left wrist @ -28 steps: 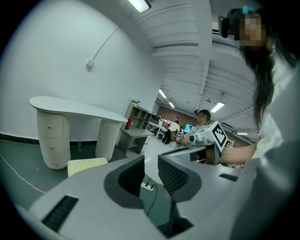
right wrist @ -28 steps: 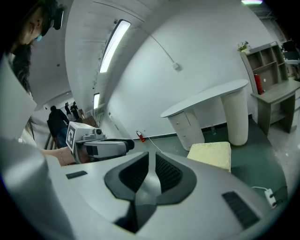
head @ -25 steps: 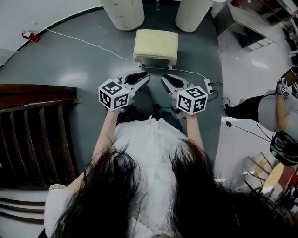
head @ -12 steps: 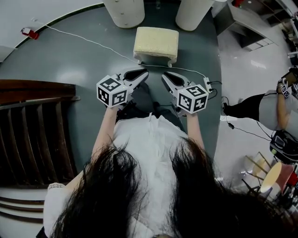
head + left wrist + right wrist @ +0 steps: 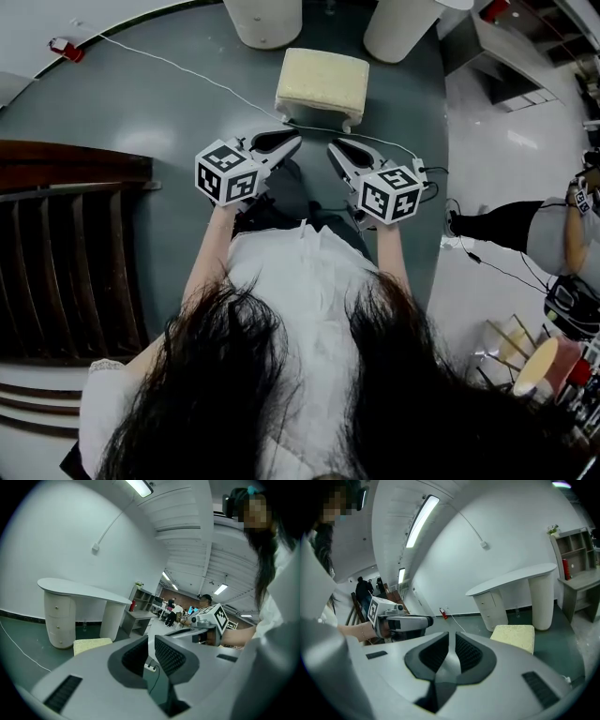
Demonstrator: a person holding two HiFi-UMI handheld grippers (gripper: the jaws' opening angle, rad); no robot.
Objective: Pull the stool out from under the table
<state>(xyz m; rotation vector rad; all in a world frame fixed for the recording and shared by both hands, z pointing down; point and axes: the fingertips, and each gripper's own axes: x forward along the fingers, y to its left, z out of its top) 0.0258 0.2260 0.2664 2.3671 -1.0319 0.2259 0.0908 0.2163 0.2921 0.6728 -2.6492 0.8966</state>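
A low stool [image 5: 322,82] with a cream cushion stands on the grey floor, just in front of the white table's two round legs [image 5: 267,19]. In the head view both grippers are held side by side short of the stool, apart from it. My left gripper [image 5: 291,141] is shut with nothing in it. My right gripper [image 5: 336,148] is likewise shut and empty. The left gripper view shows the stool [image 5: 92,645] low at the left beside the curved white table [image 5: 84,592]. In the right gripper view the stool [image 5: 513,637] lies right of the jaws, below the table [image 5: 513,585].
A white cable [image 5: 187,75] crosses the floor past the stool's near side to a power strip [image 5: 419,172]. A dark wooden slatted piece [image 5: 66,253] fills the left. Another person [image 5: 534,225] stands at the right. Grey shelves [image 5: 145,599] stand beyond the table.
The head view has shifted slightly, so the stool sits a little higher in the picture. Both grippers keep their places short of the stool.
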